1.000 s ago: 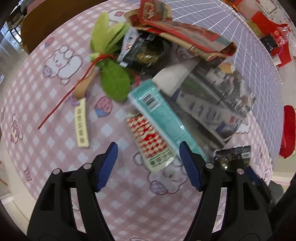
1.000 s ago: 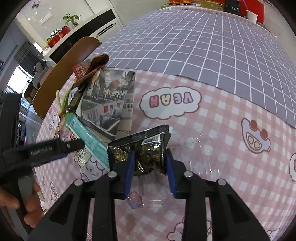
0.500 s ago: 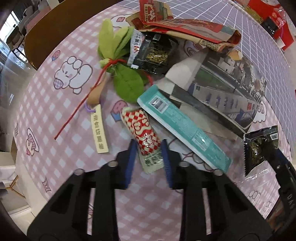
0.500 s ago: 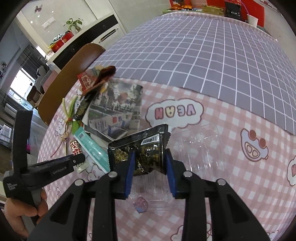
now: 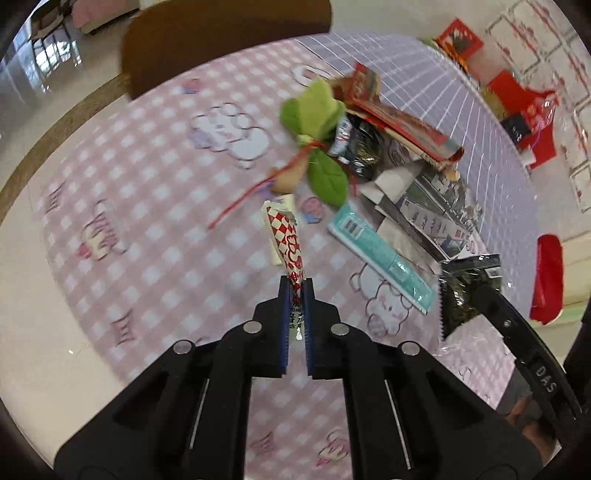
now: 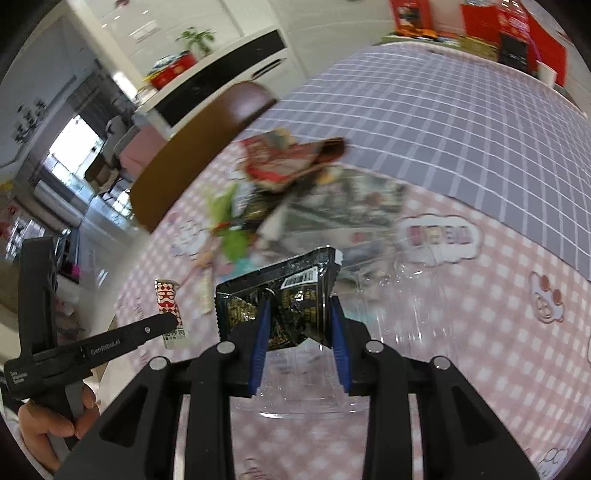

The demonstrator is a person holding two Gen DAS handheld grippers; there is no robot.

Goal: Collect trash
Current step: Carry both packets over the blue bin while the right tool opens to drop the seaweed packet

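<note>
My left gripper [image 5: 296, 286] is shut on a red-and-white checked wrapper [image 5: 286, 245], which hangs lifted above the pink checked tablecloth [image 5: 155, 236]. The same wrapper [image 6: 169, 301] shows at the left gripper's tip in the right wrist view. My right gripper [image 6: 298, 314] is shut on a crumpled black snack packet [image 6: 284, 291], held above a clear plastic tray [image 6: 399, 295]. That packet [image 5: 467, 291] appears at the right of the left wrist view. A teal box [image 5: 380, 254], a newspaper [image 5: 436, 210], a red packet [image 5: 399, 118] and a green leaf toy [image 5: 317, 122] lie in a pile.
A brown chair back [image 5: 221, 37] stands at the table's far edge. The purple grid cloth [image 6: 443, 122] covers the far half of the table, with red boxes [image 6: 517, 33] at its end. A hand [image 6: 48, 424] holds the left gripper's handle.
My left gripper closed on the checked wrapper and lifted it off the cloth, away from the pile. My right gripper rose with the black packet still in it.
</note>
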